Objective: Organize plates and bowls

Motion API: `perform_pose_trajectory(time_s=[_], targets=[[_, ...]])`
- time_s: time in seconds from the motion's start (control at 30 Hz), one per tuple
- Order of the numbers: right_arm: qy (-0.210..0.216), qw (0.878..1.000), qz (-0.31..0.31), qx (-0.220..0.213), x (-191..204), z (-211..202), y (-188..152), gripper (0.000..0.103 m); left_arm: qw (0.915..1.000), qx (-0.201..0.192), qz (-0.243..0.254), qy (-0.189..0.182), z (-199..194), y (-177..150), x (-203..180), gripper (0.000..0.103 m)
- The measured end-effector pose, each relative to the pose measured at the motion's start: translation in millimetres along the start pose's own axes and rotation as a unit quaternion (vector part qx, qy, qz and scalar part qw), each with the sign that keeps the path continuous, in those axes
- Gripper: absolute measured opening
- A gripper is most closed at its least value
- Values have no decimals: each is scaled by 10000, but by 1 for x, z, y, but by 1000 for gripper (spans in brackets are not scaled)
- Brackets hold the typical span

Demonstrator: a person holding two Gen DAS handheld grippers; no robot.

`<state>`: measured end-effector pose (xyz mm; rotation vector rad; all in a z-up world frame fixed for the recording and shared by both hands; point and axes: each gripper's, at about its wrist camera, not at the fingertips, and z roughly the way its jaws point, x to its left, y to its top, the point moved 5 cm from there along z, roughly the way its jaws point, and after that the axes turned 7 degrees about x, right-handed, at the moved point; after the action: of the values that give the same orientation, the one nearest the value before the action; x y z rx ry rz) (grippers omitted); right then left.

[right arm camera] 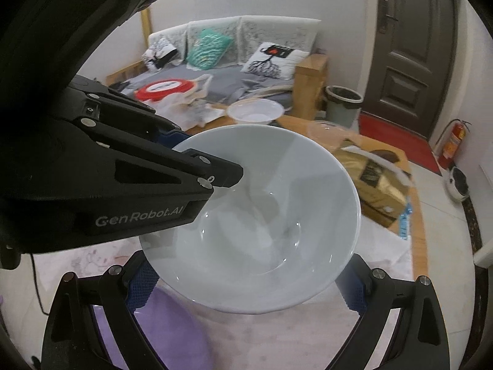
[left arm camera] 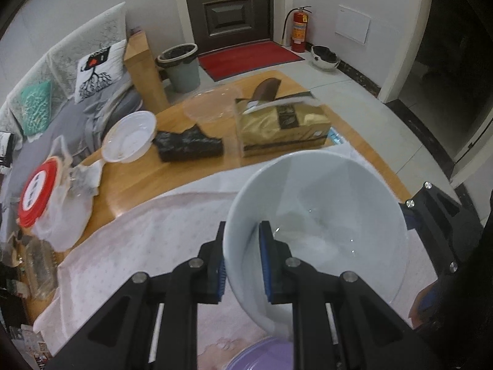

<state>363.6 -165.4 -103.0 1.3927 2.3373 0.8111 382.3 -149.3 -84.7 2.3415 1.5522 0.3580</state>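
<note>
Left hand-held gripper [left arm camera: 242, 257] pinches rim of glossy, empty pale-white ceramic bowl [left arm camera: 323, 215], tilted above cloth-covered desk [left arm camera: 172, 178] and purple plate [right arm camera: 154, 333]. Right hand-held gripper [right arm camera: 246, 293] spread wide beneath bowl.

My left tongs [left arm camera: 242, 259] pinch the near rim of the white bowl [left arm camera: 323, 215], which fills the space ahead of both tongs. My right tongs [right arm camera: 246, 286] sit wide apart under the bowl's base, with a purple plate [right arm camera: 154, 333] just below. Beyond the bowl, a gold tissue pack [left arm camera: 283, 126], a black bag [left arm camera: 189, 146] and a plastic bowl [left arm camera: 129, 137] line the far worktop [left arm camera: 148, 182]. Bare cloth [left arm camera: 148, 240] lies open to my left.
</note>
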Motion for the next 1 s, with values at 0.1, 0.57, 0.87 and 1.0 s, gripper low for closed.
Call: perform_pose_trajectory(time_s=[0.1,0.57,0.87,1.0], targets=[[-38,10000,60,48,-13,3,-1,95,10000,53,32,-18,10,11,-8,14],[-41,9992,153,360,-44,34,-7,95,9992,315,211,92,57,22,-17,17],[-22,9987,124,485,-41,40,-9,95,9986,414,293,151,66,19,-18,18],[-18,9985,114,540,-40,42,-11,95,9984,445,291,173,70,17,-18,19]])
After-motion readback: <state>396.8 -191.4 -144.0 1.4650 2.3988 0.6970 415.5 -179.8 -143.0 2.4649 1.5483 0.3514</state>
